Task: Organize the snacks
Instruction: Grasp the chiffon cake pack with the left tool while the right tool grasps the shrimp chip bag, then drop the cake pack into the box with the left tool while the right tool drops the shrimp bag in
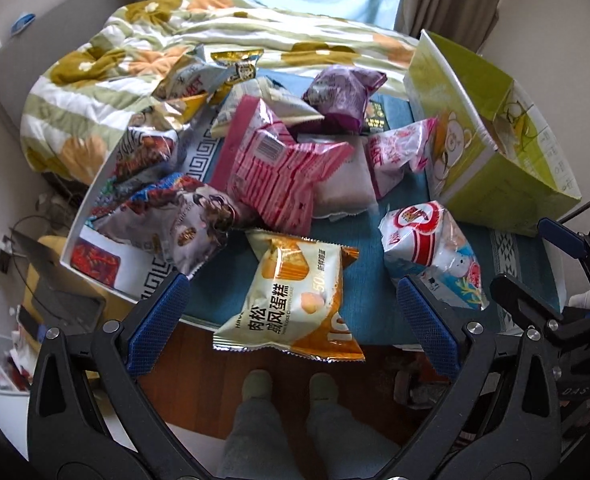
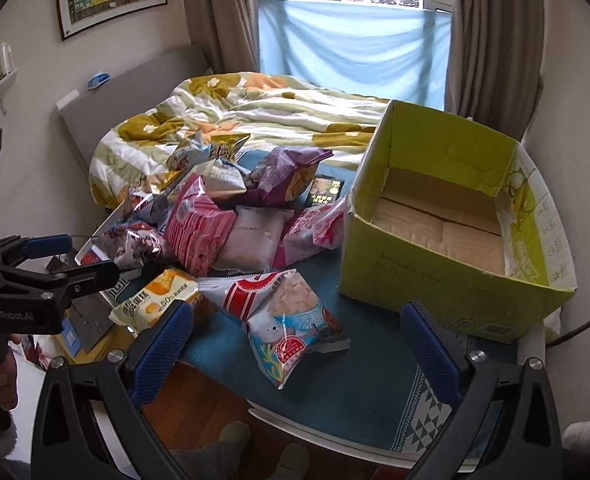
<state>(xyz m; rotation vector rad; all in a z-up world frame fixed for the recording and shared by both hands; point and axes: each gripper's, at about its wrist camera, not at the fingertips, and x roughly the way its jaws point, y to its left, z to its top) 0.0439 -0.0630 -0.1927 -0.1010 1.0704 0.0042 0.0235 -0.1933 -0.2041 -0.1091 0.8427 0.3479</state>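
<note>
A heap of snack bags lies on a blue cloth (image 1: 231,292) on a table. Nearest are an orange-and-white cake bag (image 1: 291,300), hanging over the front edge, and a red-and-white shrimp-chip bag (image 1: 431,248). Behind lie a pink striped bag (image 1: 283,168) and a purple bag (image 1: 343,96). An open green cardboard box (image 2: 451,216) stands at the right; it holds nothing. My left gripper (image 1: 295,320) is open around the cake bag, above it. My right gripper (image 2: 295,344) is open, with the shrimp-chip bag (image 2: 291,320) between its fingers.
A white box lid (image 1: 95,248) lies under the bags at the left. A bed with a flowered quilt (image 2: 255,116) is behind the table. The person's feet (image 1: 287,388) stand on a wood floor below the table edge. Clutter sits on the floor at the left.
</note>
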